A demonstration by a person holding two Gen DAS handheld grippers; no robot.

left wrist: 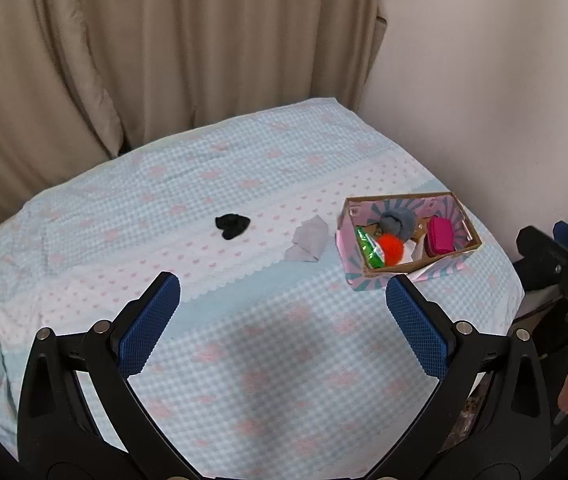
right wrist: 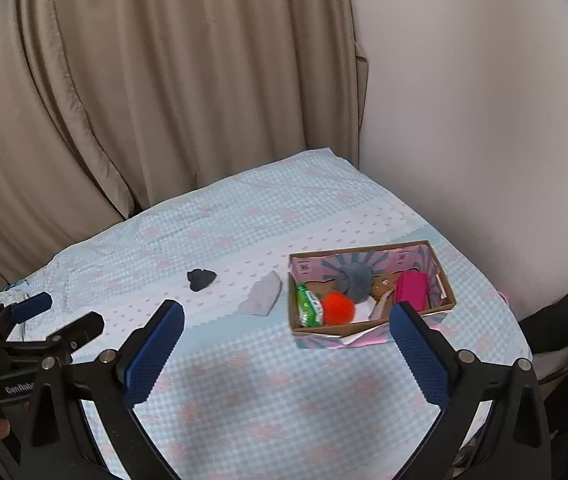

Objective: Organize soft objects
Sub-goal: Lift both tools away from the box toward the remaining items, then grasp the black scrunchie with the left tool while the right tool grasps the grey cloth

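A beige curtain (left wrist: 164, 60) hangs behind a bed (left wrist: 268, 360) covered in a pale blue checked sheet with pink hearts, and a plain wall (left wrist: 483, 100) closes off its right side. Toward the bed's left edge, the left gripper (left wrist: 283, 296) hovers above the near part of the sheet, its jaws spread wide with nothing between the blue pads (left wrist: 150, 324). Near the bed's middle lies a small black sock (left wrist: 232, 226), alone on the sheet. To its right a grey cloth (left wrist: 307, 242) lies crumpled, just beside the left wall of a box (left wrist: 471, 232). The box sits near the right edge and holds a green packet (left wrist: 367, 248), an orange pompom (left wrist: 391, 249), a grey plush (left wrist: 397, 220) behind it and a pink pouch (left wrist: 439, 236) at the right end. The right gripper (right wrist: 287, 316) hovers over the near right part of the bed, its jaws also wide apart and empty, one pad (right wrist: 421, 356) in front of the box's near right corner.
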